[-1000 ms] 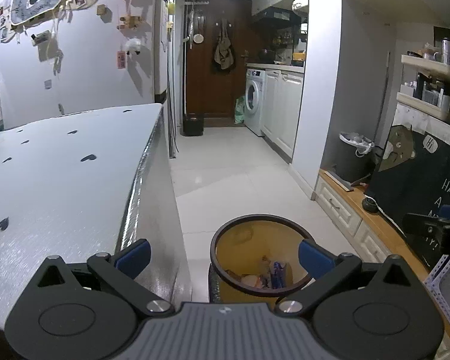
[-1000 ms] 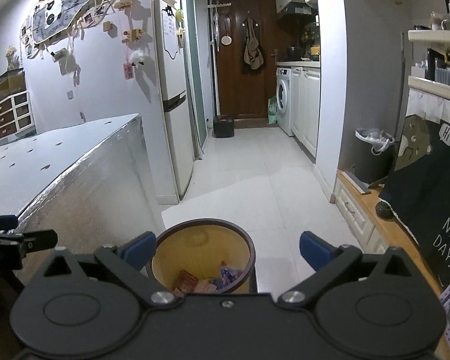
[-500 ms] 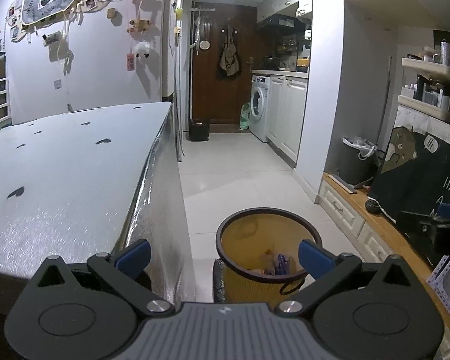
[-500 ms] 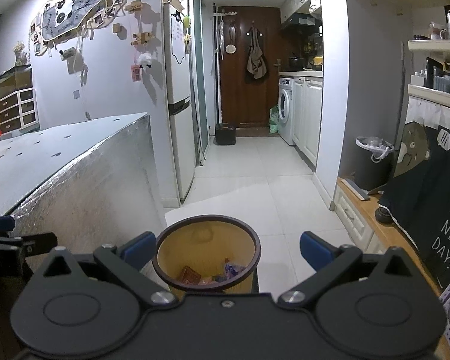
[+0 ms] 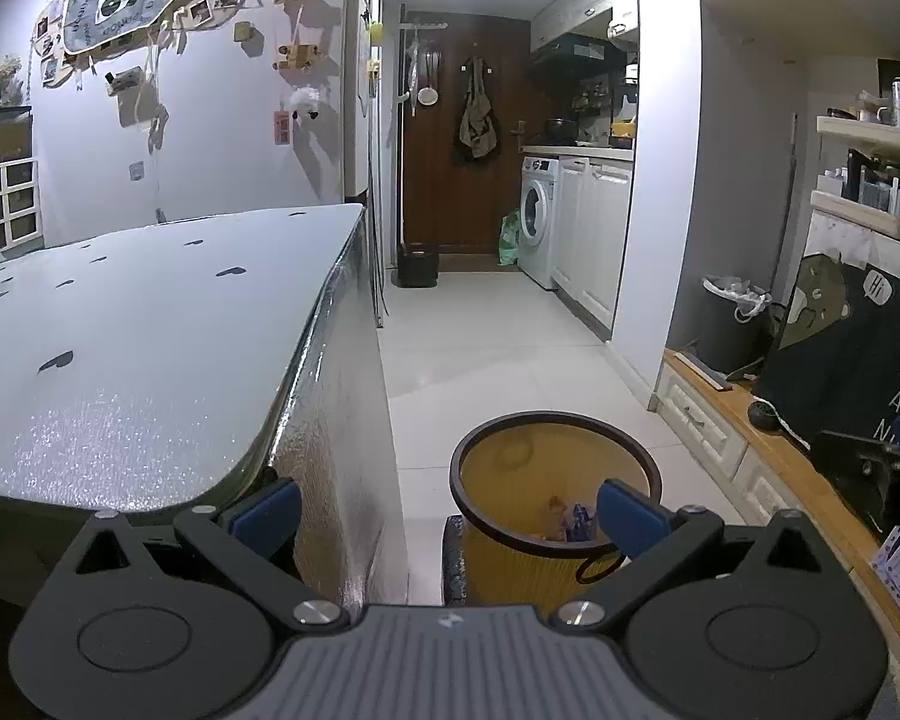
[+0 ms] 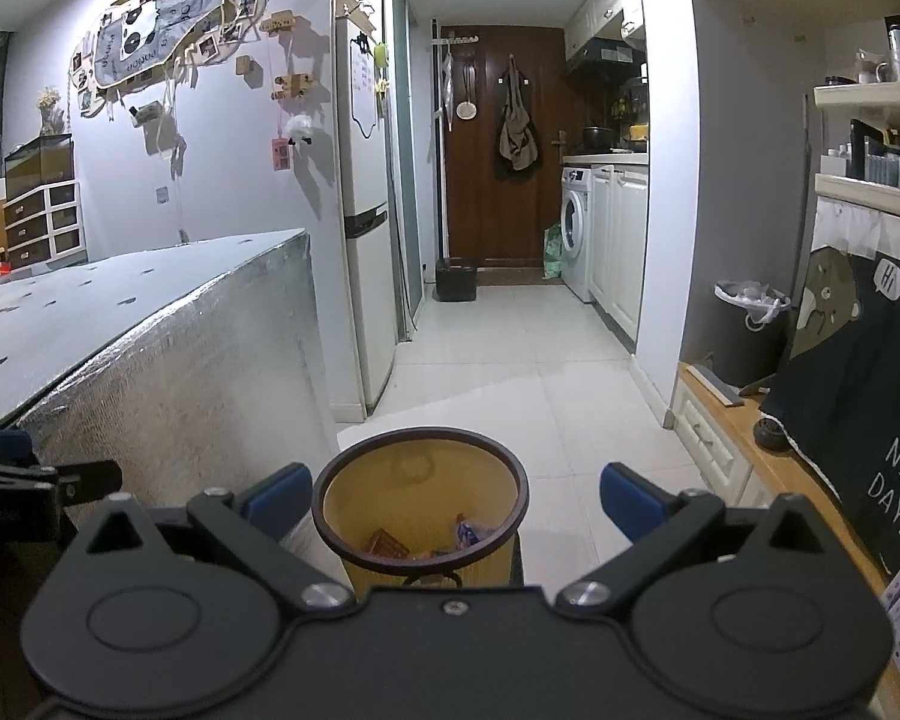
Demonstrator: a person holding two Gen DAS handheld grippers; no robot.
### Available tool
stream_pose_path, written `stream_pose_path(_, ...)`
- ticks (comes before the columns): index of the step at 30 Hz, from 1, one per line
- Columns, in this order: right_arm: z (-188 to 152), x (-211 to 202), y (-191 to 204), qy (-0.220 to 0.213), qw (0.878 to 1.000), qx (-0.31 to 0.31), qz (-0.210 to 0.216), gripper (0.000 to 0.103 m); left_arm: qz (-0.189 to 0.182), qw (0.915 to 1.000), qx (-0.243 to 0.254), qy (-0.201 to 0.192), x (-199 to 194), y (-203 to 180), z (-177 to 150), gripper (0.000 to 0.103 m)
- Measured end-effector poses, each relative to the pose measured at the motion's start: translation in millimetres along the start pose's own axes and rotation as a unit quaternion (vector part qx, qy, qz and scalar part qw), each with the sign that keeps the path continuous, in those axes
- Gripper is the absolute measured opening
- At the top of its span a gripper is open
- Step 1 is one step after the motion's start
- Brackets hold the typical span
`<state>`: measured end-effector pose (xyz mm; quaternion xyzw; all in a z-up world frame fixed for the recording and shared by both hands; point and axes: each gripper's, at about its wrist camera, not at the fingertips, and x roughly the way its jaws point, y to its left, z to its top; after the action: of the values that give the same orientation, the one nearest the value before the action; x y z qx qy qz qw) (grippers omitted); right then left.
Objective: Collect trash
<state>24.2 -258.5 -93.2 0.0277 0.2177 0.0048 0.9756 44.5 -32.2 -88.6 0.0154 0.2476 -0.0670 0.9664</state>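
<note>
Jaws on your left gripper (image 5: 448, 509) and right gripper (image 6: 457, 495) gape wide, empty, above the yellow bin (image 6: 420, 492) holding wrappers (image 6: 468, 531).

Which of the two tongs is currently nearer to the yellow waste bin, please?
Right tongs: the yellow bin sits between its open fingers. The left tongs hang off toward the table side, the bin before its right finger.
</note>
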Motion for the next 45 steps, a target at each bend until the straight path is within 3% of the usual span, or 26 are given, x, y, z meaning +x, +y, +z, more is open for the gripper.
stream_pose_path(45, -4.4, 2.7, 2.1, 0.006, 1.0, -0.001, -0.005, 0.103, 0.004, 1.0, -0.001, -0.001, 1.5, 0.2, -0.5, 0.103)
